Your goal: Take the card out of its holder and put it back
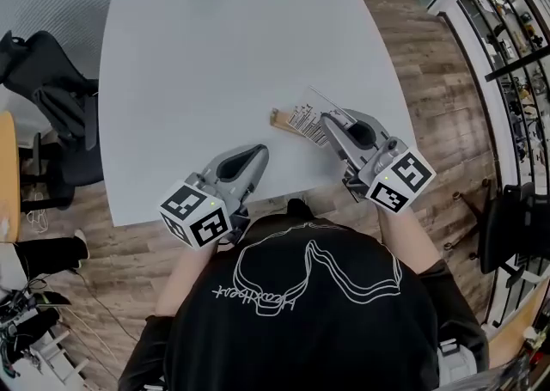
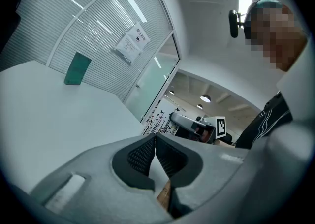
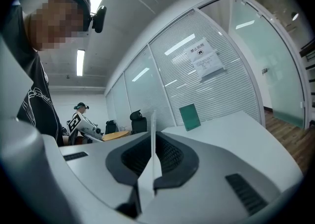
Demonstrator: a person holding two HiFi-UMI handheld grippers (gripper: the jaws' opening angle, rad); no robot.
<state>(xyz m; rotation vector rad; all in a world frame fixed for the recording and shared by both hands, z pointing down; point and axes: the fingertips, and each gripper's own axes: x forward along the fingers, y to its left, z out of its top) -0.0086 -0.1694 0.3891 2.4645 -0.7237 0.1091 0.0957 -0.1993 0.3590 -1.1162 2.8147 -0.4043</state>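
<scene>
We are holding the left gripper (image 1: 260,154) over the table's (image 1: 215,54) near edge, its jaws pressed together on nothing. To its right, we are pinching the card (image 1: 301,119) by its right end in the right gripper (image 1: 332,120). The jaws are nearly closed on the thin sheet, towards the table's near right corner.

My worktop (image 1: 215,54) reads as smooth, matt white, and the floor (image 1: 421,63) around it looks like wood plank with a faint sheen. The left hand-held gripper (image 1: 260,151) and the right hand-held gripper (image 3: 153,137) both have matt grey plastic shells with black, finely ribbed pads (image 3: 170,155). The card (image 1: 302,121) looks like printed paper — thin, white and smooth seen edge-on.
</scene>
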